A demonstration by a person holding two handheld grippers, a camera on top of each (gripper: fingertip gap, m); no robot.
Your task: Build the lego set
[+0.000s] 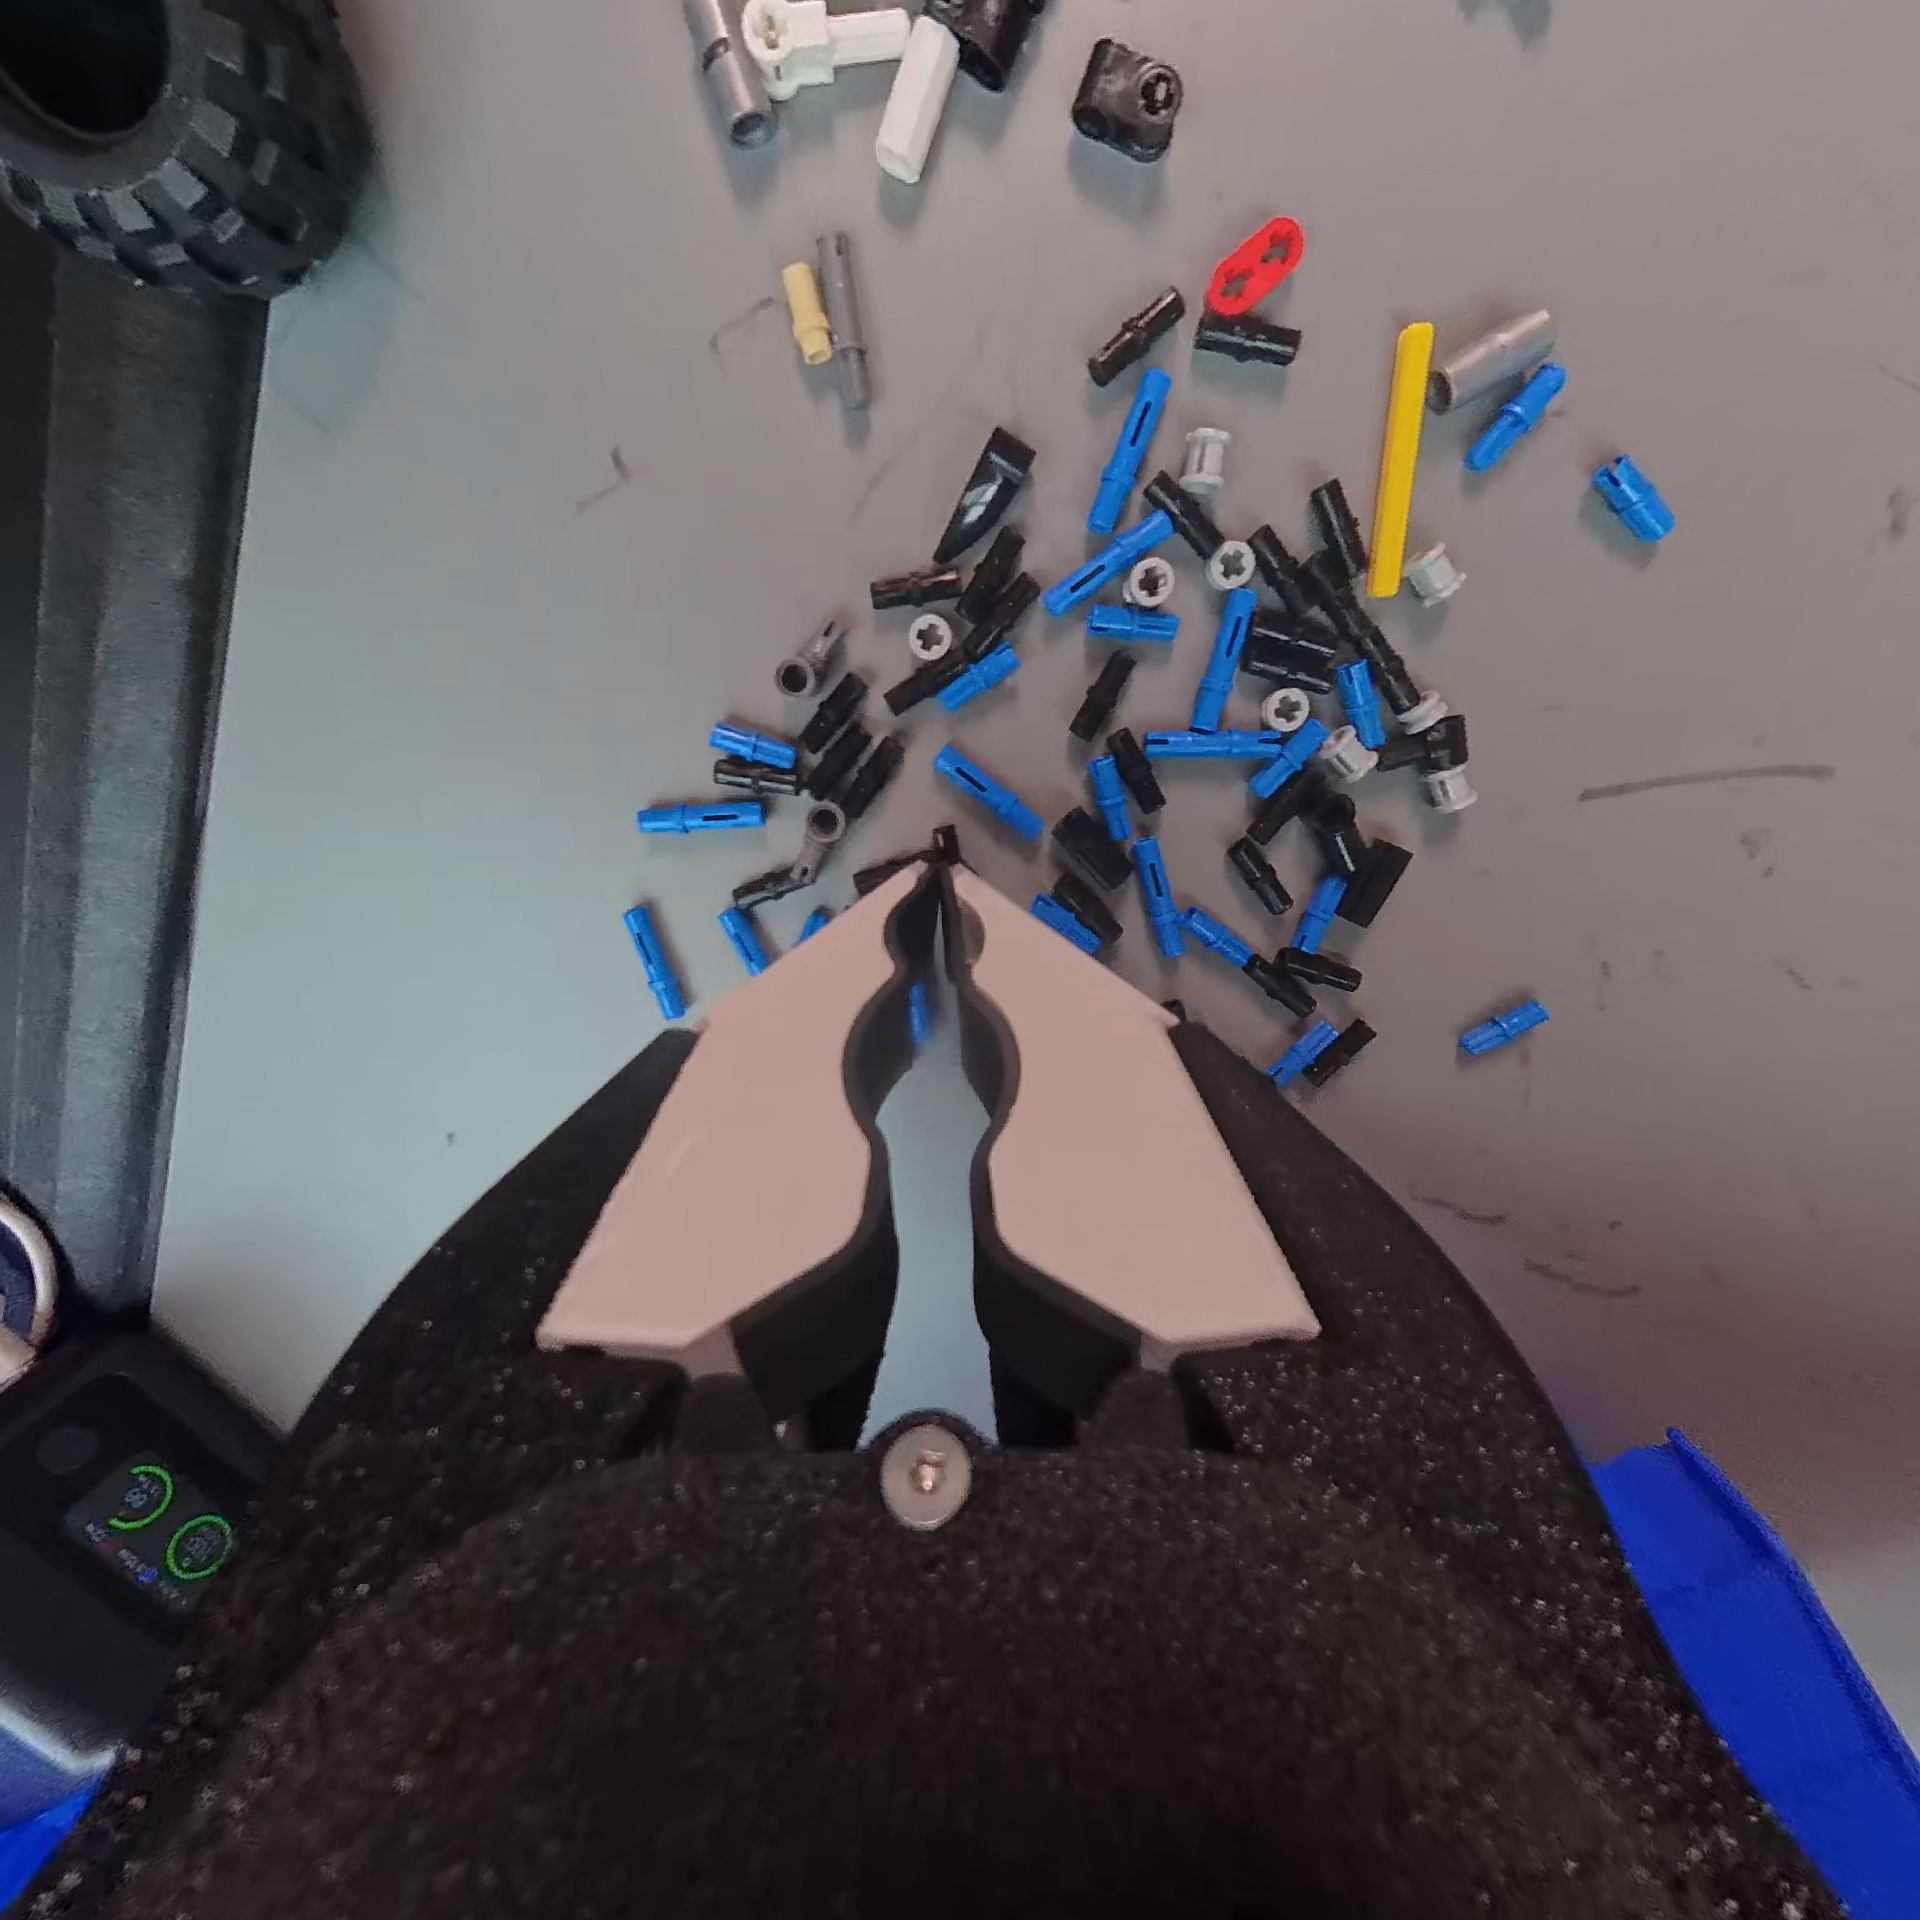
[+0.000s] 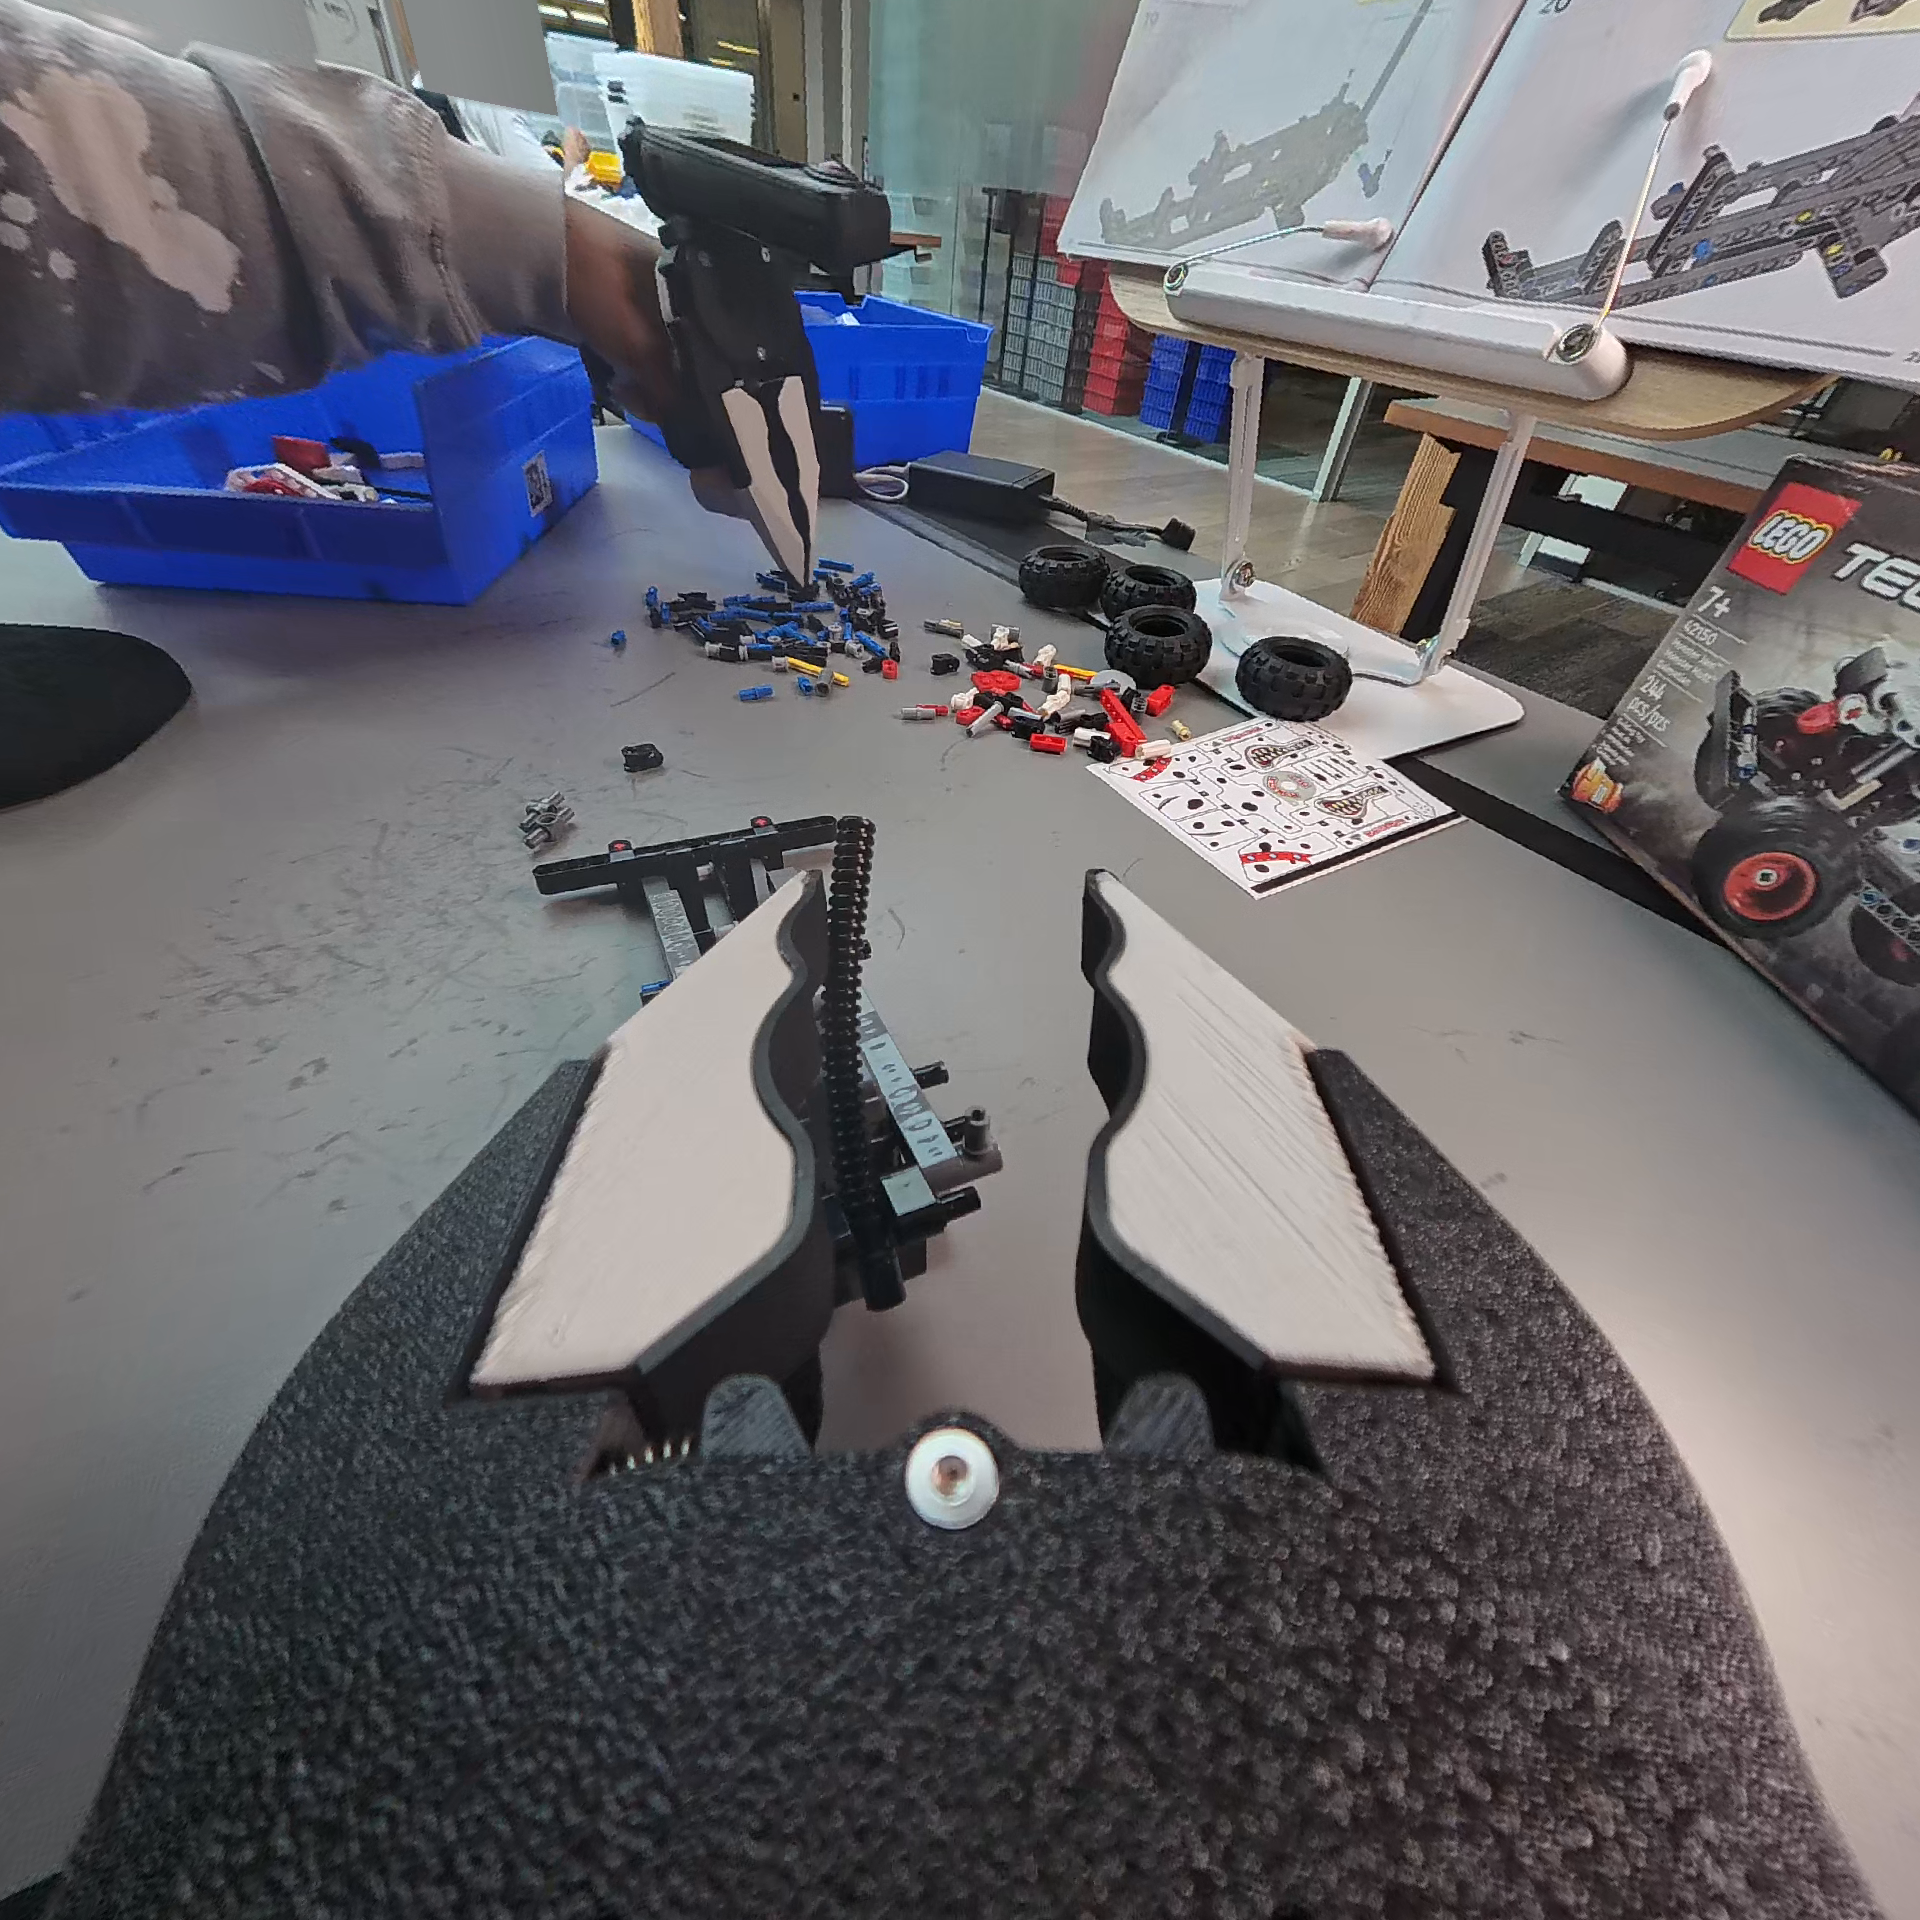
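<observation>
Grippers (image 2: 951, 883): pale wavy-edged fingers, black speckled bodies (one central screw); sleeve (image 2: 260, 208) seemingly grey-mottled.

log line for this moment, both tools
left tool: shut on small black pin at pin pile | right tool: open, empty, over chassis | stage: picking pin

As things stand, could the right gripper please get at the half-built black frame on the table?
Probably yes: the right gripper is open, and the black frame lies just beneath its left finger with nothing on top.
</observation>
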